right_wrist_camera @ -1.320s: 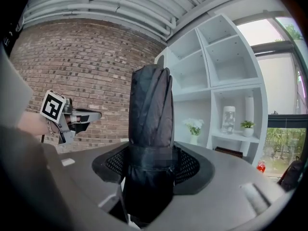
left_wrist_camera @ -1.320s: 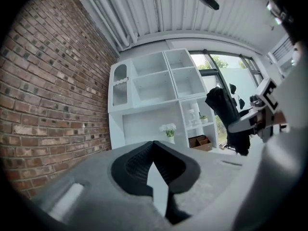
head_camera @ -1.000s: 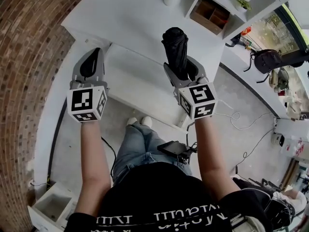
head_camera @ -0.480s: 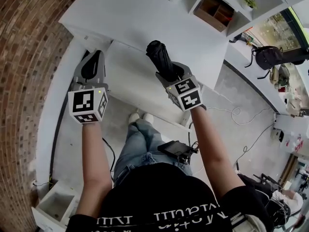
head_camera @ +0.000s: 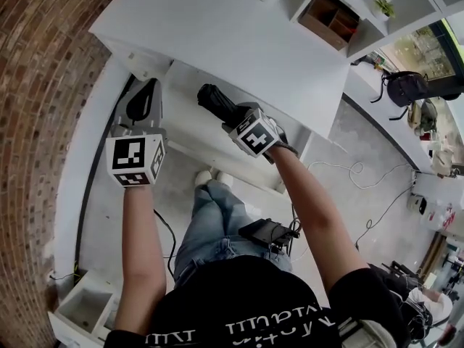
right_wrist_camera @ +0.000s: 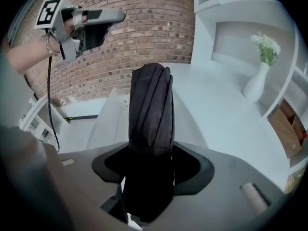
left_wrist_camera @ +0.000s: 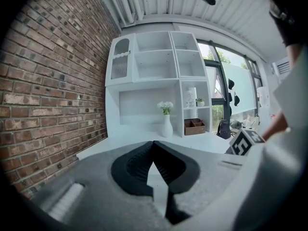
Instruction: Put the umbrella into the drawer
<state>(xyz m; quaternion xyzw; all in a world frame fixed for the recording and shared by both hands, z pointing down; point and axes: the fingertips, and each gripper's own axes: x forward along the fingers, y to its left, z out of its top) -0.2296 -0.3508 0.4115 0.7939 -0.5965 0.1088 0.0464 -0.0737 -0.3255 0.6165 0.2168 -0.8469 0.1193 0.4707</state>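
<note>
Moved: right claw has swung down, tipping the umbrella from upright toward the open drawer.
Right claw: clamped on the umbrella.
Left claw: jaws together, empty.
Umbrella: just over the drawer, apparently not yet inside.
Meaning: likely lower further, then release.

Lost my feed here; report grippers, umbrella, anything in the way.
Right gripper shut on folded black fabric umbrella, angled down over open white drawer. Left gripper shut, empty, beside it. No obstruction seen.
</note>
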